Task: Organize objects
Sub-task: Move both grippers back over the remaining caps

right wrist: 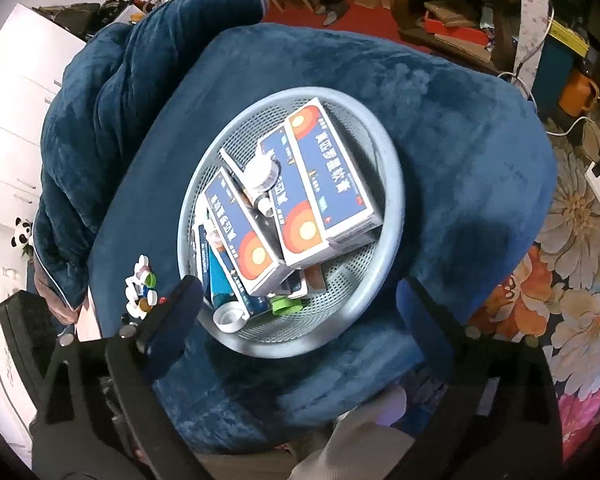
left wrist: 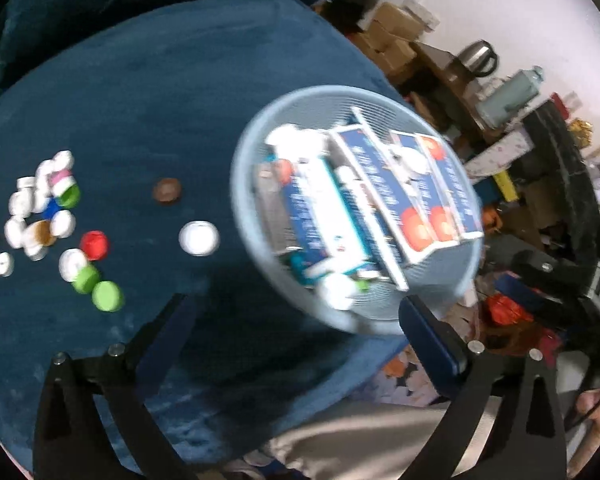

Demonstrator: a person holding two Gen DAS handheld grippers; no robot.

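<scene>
both wrist cameras look steeply down past their own fingers at the blue cushion (left wrist: 148, 92), from close above. the left view has the basket (left wrist: 256, 140) at three o'clock; the right view centres the basket (right wrist: 392, 160). both share basket and bottle caps (left wrist: 44, 216).

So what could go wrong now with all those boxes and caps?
The boxes are piled high and tilted in the basket, so one bump might tip them out. The basket sits near the edge of the soft blue cushion and could slide off. The loose bottle caps may roll away when picked up.
</scene>
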